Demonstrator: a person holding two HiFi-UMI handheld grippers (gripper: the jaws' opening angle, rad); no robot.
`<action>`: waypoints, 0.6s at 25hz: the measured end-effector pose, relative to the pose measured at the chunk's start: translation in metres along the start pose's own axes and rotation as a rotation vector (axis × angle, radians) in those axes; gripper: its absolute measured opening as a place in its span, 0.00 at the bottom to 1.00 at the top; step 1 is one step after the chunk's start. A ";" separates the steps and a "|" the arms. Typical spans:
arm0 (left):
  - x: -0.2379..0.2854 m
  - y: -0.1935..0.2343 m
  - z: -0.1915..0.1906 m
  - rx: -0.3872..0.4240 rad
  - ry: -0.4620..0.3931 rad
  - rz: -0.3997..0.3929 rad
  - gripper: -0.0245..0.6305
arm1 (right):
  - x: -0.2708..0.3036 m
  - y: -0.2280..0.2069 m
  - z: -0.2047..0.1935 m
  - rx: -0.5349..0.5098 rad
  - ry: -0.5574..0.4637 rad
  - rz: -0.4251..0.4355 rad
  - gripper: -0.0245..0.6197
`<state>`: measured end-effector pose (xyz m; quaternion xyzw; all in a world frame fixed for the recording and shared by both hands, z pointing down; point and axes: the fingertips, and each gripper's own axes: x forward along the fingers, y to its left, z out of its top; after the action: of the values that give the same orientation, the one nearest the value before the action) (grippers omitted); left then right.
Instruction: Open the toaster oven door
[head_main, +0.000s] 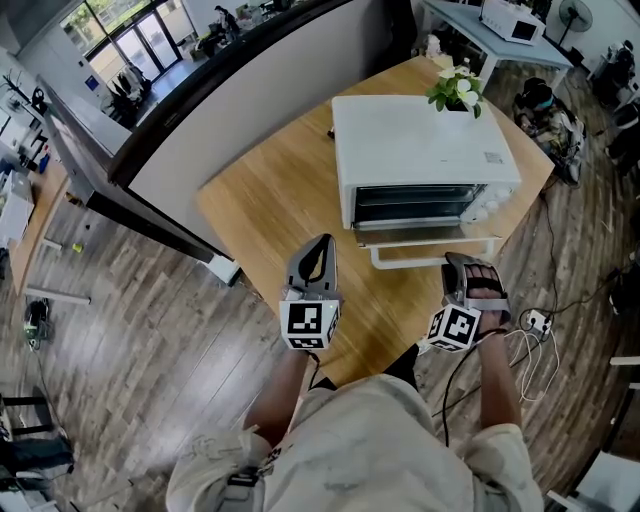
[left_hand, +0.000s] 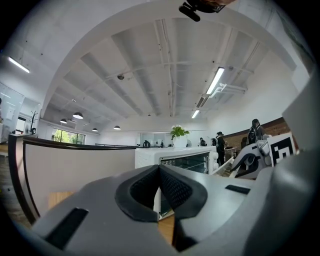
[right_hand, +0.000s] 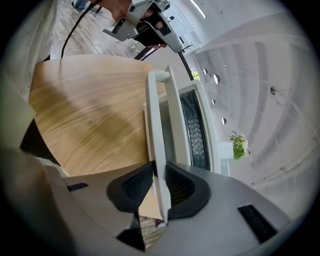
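**Item.** White box-shaped metal toaster oven (head_main: 420, 140), at the far right of a pale wooden bench (head_main: 270, 200), front toward the person. A small potted green plant (head_main: 457, 88) is at its rear corner; whether it stands on the oven or behind it is unclear.

**Door.** Glass-paned drop-down door (head_main: 420, 236) with a white bar handle (head_main: 430, 263). In the head view the handle lies forward of the oven's lower front edge. The door therefore reads as already tipped outward, though by how much is uncertain.

**Right gripper** (head_main: 470, 265). At the handle's right end. Its fingers (right_hand: 181, 187) are pinching the bar, one pad on each side.

**Left gripper** (head_main: 322, 243). Over the bench left of the oven, well apart from it. Its fingers (left_hand: 175, 187) are pressed together at the tips with nothing between them.

**Progress.** The grasp on the handle is made. Judged to be partway through the pull. Still to do: bring the door down fully open, then release.

**View notes.**
- Head view: the only one giving the whole layout, with both grippers, the oven and the bench edges.
- Right gripper view: the only one showing pad contact on the handle. It also shows the wire rack behind the glass.
- Left gripper view: looks level at the oven front from the side. It shows a pale slanted edge beside the glass, in keeping with a tilted door.
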<state>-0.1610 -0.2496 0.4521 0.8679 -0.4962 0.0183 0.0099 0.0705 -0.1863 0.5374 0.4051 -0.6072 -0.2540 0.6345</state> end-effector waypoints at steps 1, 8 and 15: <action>-0.001 -0.001 -0.001 0.002 0.003 -0.001 0.06 | -0.002 0.005 -0.001 0.000 0.001 0.012 0.19; -0.006 -0.006 -0.010 0.008 0.023 -0.008 0.06 | -0.007 0.058 -0.008 0.000 0.013 0.111 0.17; -0.008 -0.010 -0.018 0.005 0.039 -0.013 0.06 | -0.003 0.105 -0.014 0.020 0.018 0.184 0.18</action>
<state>-0.1568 -0.2368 0.4694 0.8707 -0.4902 0.0363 0.0172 0.0655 -0.1240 0.6234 0.3562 -0.6388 -0.1847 0.6565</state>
